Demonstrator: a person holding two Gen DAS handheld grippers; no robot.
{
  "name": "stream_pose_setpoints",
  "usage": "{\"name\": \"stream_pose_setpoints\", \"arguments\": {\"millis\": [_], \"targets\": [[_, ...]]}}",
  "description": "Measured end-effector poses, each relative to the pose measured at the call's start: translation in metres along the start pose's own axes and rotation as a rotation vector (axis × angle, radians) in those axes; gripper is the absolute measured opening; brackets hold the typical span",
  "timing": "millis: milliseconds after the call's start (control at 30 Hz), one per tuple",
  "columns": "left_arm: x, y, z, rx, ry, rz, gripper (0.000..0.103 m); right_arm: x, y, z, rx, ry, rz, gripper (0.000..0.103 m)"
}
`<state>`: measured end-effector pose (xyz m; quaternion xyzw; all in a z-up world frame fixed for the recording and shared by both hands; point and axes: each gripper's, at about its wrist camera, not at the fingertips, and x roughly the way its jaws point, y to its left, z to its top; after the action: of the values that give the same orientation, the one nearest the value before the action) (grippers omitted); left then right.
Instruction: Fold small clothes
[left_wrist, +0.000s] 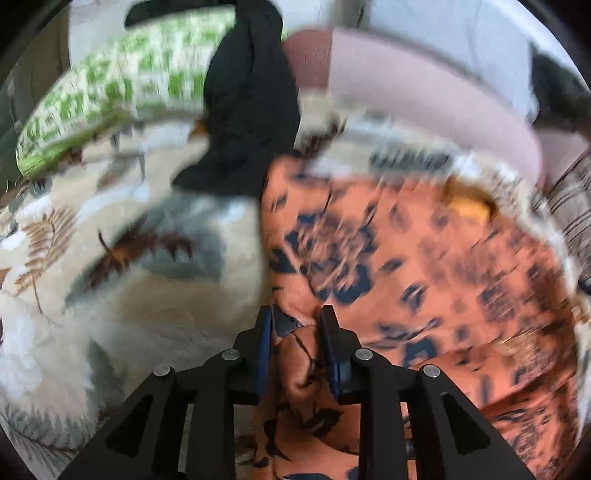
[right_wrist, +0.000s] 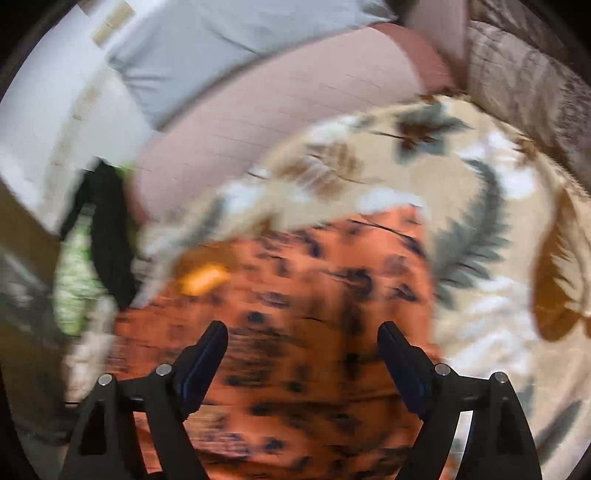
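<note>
Both wrist views look down close over the bedspread (left_wrist: 110, 295), sharing the orange garment (right_wrist: 295, 295).

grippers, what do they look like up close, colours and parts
Both are the same build. The left gripper and right gripper have matte black angular linkage arms with triangular cut-outs, joined by round silver pins. Each finger tapers to a narrow tip and carries a dark blue pad on its inner face. No cables, markings or sleeves show.
</note>
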<state>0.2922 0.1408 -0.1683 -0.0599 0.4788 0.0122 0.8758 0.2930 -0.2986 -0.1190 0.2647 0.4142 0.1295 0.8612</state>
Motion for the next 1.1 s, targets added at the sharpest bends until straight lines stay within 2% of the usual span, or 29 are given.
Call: {"name": "stream_pose_setpoints", "arguments": {"millis": [33,67,100,133,167,233,333,533,600,633,700,767,800,833,867,900,967,1000,1033,1067,1100], "targets": [[0.005,0.0,0.003,-0.018,-0.01,-0.008,0.032,0.013,-0.002,-0.001,0.015,0.043,0.104,0.086],[0.002,0.003,0.004,-0.035,-0.006,-0.013,0.032,0.027,-0.007,-0.004,0.028,0.088,0.134,0.086],[-0.006,0.006,0.006,-0.067,0.009,-0.028,0.034,0.048,-0.023,-0.008,0.068,0.155,0.068,0.086],[-0.018,0.01,0.006,-0.095,0.006,-0.05,0.037,0.059,-0.046,-0.016,0.179,0.191,0.036,0.08],[-0.033,0.012,0.004,-0.094,-0.01,-0.066,0.041,0.047,-0.055,-0.02,0.244,0.119,0.08,0.079],[-0.067,0.018,-0.007,-0.085,-0.065,-0.058,0.064,0.008,-0.044,-0.024,0.22,0.036,0.09,0.08],[-0.116,0.03,-0.043,-0.097,-0.118,-0.074,0.068,-0.06,-0.025,-0.042,0.106,-0.075,0.066,0.084],[-0.197,0.051,-0.155,-0.122,-0.099,-0.104,0.068,-0.219,-0.017,-0.119,-0.008,-0.226,-0.039,0.084],[-0.226,0.055,-0.188,-0.136,-0.122,-0.082,0.068,-0.293,-0.015,-0.144,-0.049,-0.343,-0.083,0.084],[-0.24,0.056,-0.198,-0.133,-0.147,-0.073,0.068,-0.339,-0.005,-0.16,-0.102,-0.447,-0.145,0.084],[-0.273,0.056,-0.213,-0.146,-0.23,-0.056,0.068,-0.416,0.028,-0.188,-0.245,-0.66,-0.267,0.085],[-0.309,0.052,-0.216,-0.139,-0.35,-0.043,0.068,-0.465,0.056,-0.208,-0.343,-0.817,-0.33,0.092],[-0.325,0.048,-0.216,-0.131,-0.414,-0.031,0.073,-0.477,0.069,-0.214,-0.375,-0.862,-0.33,0.101],[-0.334,0.045,-0.216,-0.132,-0.455,-0.03,0.086,-0.481,0.076,-0.216,-0.397,-0.874,-0.319,0.103],[-0.339,0.042,-0.216,-0.143,-0.486,-0.041,0.091,-0.478,0.078,-0.215,-0.408,-0.845,-0.292,0.103],[-0.337,0.04,-0.216,-0.153,-0.476,-0.044,0.092,-0.47,0.076,-0.212,-0.399,-0.805,-0.276,0.103],[-0.315,0.038,-0.217,-0.168,-0.389,-0.077,0.092,-0.426,0.057,-0.201,-0.305,-0.595,-0.185,0.103],[-0.293,0.036,-0.22,-0.162,-0.322,-0.095,0.092,-0.384,0.031,-0.196,-0.206,-0.423,-0.1,0.103],[-0.27,0.036,-0.224,-0.169,-0.244,-0.086,0.092,-0.357,0.009,-0.197,-0.127,-0.316,-0.064,0.103],[-0.257,0.036,-0.227,-0.177,-0.201,-0.093,0.092,-0.317,-0.02,-0.201,-0.015,-0.182,-0.036,0.103],[-0.239,0.038,-0.229,-0.182,-0.155,-0.103,0.091,-0.29,-0.043,-0.205,0.062,-0.097,-0.026,0.101]]}}
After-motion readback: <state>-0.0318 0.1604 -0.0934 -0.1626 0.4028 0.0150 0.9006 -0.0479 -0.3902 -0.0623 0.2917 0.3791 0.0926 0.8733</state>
